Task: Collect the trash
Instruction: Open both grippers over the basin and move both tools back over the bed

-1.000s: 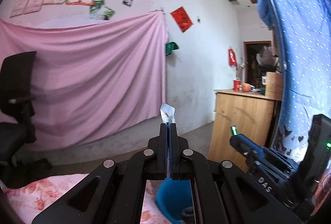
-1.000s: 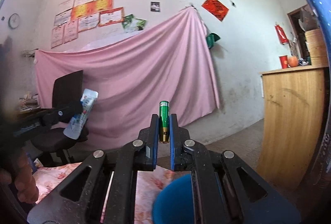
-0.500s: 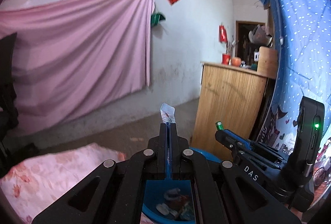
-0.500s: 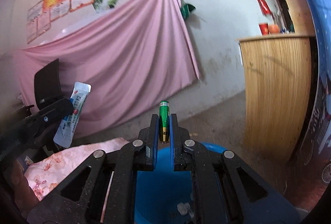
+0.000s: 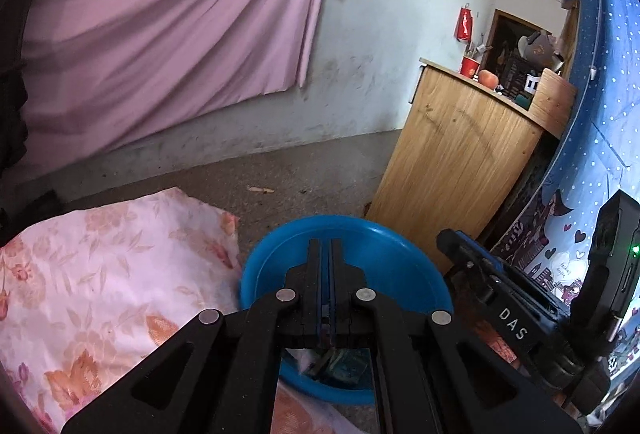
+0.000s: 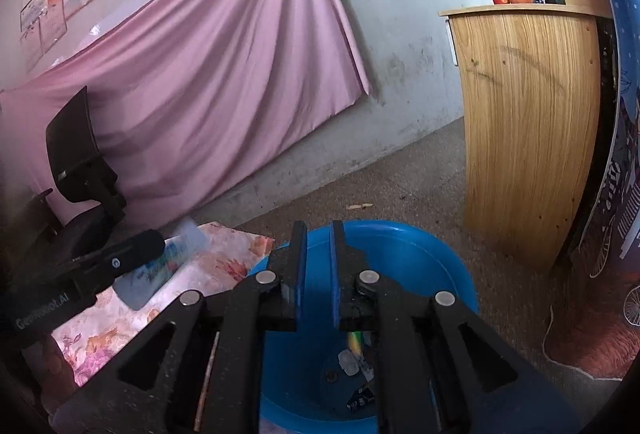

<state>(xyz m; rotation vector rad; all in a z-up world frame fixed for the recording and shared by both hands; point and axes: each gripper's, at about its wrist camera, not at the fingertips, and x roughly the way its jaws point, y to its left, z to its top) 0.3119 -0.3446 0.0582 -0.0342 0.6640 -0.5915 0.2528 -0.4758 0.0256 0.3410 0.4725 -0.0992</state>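
In the left wrist view, the left claw [image 5: 325,246] hangs over the blue basin [image 5: 416,254] with its two fingers pressed together, and nothing shows between or past their tips from this angle. Wrappers and scraps [image 5: 340,364] lie in the bottom of the basin, seen under the claw's frame. The basin stands on the floor, touching the edge of a flowered pink cloth [image 5: 100,266], with a wooden cabinet [image 5: 460,161] just behind it. The right claw [image 5: 448,238] reaches in from the right side above the basin's rim. In the right wrist view, the right claw [image 6: 318,230] is parted with a clear gap and holds nothing. Below it, inside the blue basin [image 6: 440,258], lie a green battery [image 6: 354,340] and small bits of trash [image 6: 352,364]. At left, the left claw [image 6: 154,240] grips a blurred white and blue sachet [image 6: 160,268] above the flowered cloth [image 6: 236,254].
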